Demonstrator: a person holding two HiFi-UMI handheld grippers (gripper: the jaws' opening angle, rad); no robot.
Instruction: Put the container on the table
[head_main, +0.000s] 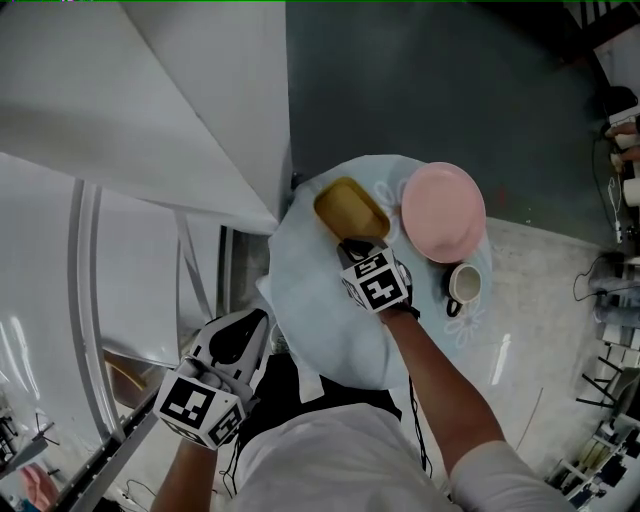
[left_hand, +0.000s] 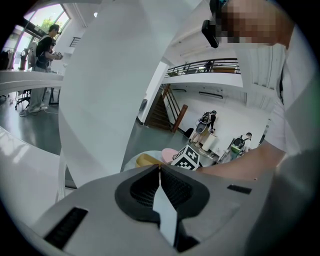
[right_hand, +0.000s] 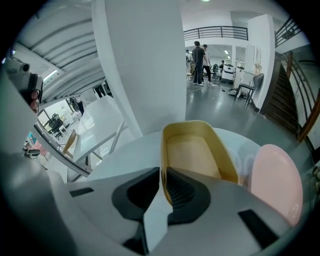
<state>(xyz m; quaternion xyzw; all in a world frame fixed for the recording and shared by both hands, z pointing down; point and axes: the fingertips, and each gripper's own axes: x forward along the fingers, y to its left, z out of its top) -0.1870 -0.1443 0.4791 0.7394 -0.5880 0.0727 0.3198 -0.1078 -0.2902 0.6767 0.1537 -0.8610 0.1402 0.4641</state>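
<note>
- The right gripper is squeezed shut on the near rim of the yellow container.
- The container sits on the round white table, just past the gripper's tips.
- The container is empty inside.
- A pink plate lies just beside the container, and a mug stands near the plate.
- The left gripper is low by the person's body, off the table, jaws pressed together with nothing in them.
</note>
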